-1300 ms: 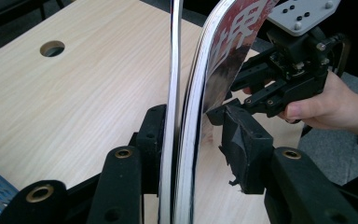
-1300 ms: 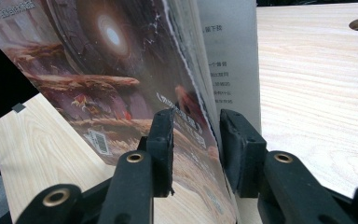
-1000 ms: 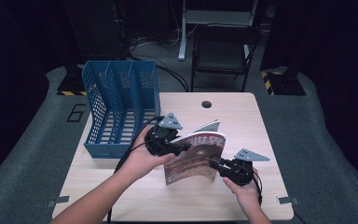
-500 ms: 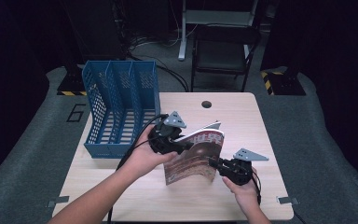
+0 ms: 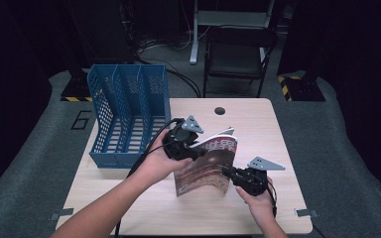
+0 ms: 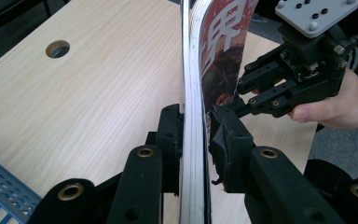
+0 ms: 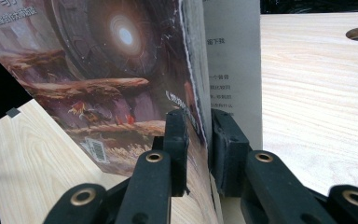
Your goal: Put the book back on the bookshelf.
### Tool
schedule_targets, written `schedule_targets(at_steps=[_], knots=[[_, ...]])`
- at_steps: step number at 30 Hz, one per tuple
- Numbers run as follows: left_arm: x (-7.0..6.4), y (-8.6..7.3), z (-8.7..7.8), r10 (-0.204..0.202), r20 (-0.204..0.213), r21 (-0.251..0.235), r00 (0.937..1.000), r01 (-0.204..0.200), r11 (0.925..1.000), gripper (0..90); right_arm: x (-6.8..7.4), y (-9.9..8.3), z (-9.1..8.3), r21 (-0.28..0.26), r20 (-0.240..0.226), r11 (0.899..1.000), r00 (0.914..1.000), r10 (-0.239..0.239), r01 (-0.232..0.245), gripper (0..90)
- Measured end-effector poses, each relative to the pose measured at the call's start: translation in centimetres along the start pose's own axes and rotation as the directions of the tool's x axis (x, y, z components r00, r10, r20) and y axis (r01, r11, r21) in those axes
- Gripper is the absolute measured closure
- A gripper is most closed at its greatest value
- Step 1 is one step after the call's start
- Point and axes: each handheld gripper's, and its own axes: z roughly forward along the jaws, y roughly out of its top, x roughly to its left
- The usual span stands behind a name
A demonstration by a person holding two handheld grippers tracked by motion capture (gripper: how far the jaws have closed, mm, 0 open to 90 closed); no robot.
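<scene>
Both grippers clamped on one magazine, held above the table.

Left gripper (image 5: pixel 191 148) grips the magazine (image 5: pixel 209 163) at its upper edge; right gripper (image 5: pixel 230 174) pinches its lower corner. Blue file rack (image 5: pixel 126 114) stands left on wooden table (image 5: pixel 258 124). Cover bears large Chinese characters.

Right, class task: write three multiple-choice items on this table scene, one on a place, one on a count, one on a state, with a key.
1. Where does the blue file rack stand?
A. on the table's left part
B. on the chair
C. on the floor

2. How many compartments does the rack have?
A. one
B. three
C. five

3. How is the magazine held?
A. lying flat, untouched
B. by one gripper
C. by both grippers

Key: 1 A, it stands on the table left of the magazine; 2 B, two dividers show; 3 C, left gripper and right gripper both clamp it.
</scene>
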Motion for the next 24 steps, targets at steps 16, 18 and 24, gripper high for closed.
schedule_targets(at_steps=[16, 18, 24], knots=[[-0.09, 0.57, 0.76, 0.018, 0.001, 0.04, 0.9998, -0.018, 0.999, 80.6, -0.1, -0.07, -0.01, 0.003, -0.007, 1.0, 0.9997, 0.023, -0.023, 76.1], [-0.09, 0.55, 0.78, 0.017, -0.001, 0.041, 0.9999, -0.017, 0.999, 81.0, -0.11, -0.07, -0.01, 0.003, -0.007, 1.0, 0.9997, 0.023, -0.023, 75.9], [-0.11, 0.47, 0.79, 0.018, -0.004, 0.043, 0.9998, -0.017, 0.9989, 82.9, -0.2, -0.06, 0.02, -0.002, -0.005, 1.0, 0.9999, 0.01, -0.01, 74.7]])
